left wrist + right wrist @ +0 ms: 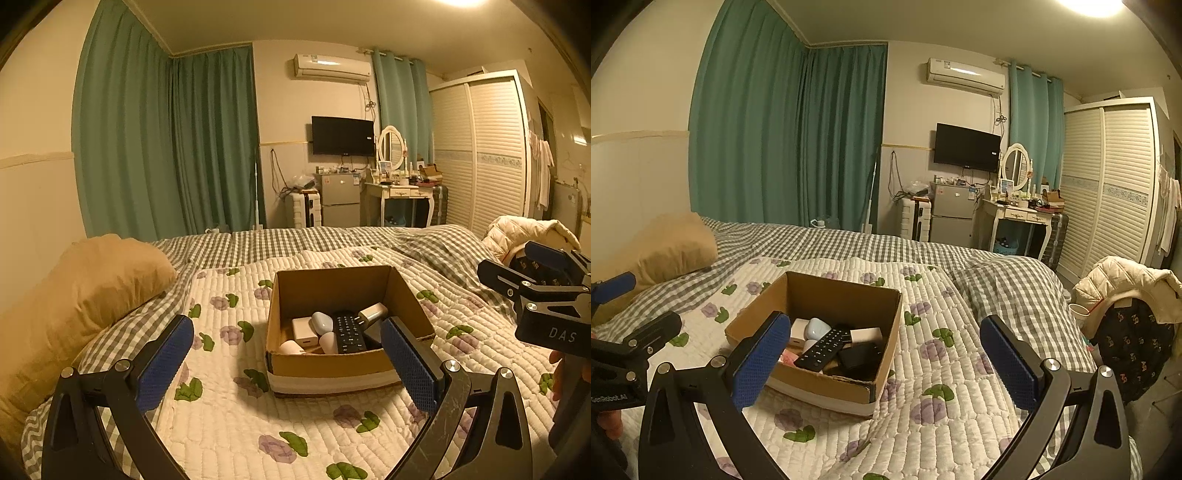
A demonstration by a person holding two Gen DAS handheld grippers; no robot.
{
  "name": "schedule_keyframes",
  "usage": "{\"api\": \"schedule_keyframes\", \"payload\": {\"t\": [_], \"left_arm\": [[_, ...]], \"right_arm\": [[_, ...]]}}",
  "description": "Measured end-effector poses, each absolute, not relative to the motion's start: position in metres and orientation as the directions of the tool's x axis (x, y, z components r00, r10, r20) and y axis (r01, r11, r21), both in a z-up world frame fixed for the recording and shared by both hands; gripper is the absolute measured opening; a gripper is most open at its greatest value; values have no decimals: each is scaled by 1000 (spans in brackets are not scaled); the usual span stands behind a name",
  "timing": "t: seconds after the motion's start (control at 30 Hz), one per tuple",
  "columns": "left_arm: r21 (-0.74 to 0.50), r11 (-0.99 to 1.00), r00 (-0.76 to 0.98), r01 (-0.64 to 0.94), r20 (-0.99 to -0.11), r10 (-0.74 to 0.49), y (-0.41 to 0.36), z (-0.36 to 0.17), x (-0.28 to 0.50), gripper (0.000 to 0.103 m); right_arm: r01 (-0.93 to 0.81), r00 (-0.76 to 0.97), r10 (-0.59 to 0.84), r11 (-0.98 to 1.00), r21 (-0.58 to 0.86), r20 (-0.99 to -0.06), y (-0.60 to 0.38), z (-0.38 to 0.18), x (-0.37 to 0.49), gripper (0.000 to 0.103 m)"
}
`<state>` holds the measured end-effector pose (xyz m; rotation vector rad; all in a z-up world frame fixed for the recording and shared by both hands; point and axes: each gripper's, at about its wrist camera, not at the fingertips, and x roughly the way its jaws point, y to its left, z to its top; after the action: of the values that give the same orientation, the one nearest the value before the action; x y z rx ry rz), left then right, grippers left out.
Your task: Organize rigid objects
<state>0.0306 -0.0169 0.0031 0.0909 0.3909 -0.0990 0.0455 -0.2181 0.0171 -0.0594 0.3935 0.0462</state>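
- The blue-padded fingers [164, 363] of our left gripper [288, 365] stood spread wide with nothing between them, above the white quilted bedspread with purple flowers and green leaves [229, 413].
- The blue-padded fingers [1010, 363] of our right gripper [886, 363] were likewise parted and empty, held over the same bedspread.
- In the left wrist view, the right gripper showed at the right edge, well apart from the box.
- The open brown cardboard box with a pale band round its base [332, 365] sat on the bedspread just ahead of both grippers; in the left view our right-hand finger pad overlapped its near right corner, but we could not tell whether it touched.
- Inside the box lay a black remote control with rows of buttons [823, 349], slanted across the other contents.
- Beside it we saw a pale blue rounded case [817, 328], a white square charger block [305, 331], a white plug adapter with metal prongs [371, 313], and a flat black rectangular device [858, 355] under the remote's end.
- A tan pillow [85, 288] rested at the left of the grey-and-white checked sheet [236, 243].
- A cream padded jacket [1123, 280] lay heaped at the far right.
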Motion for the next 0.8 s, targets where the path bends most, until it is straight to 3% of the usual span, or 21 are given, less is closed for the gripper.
{"api": "schedule_keyframes", "payload": {"t": [0.8], "left_arm": [[79,990,918,116,-389,-77,-19,2,27,103]], "right_arm": [[-47,920,25,998,-48,-391,-221,16,45,103]]}}
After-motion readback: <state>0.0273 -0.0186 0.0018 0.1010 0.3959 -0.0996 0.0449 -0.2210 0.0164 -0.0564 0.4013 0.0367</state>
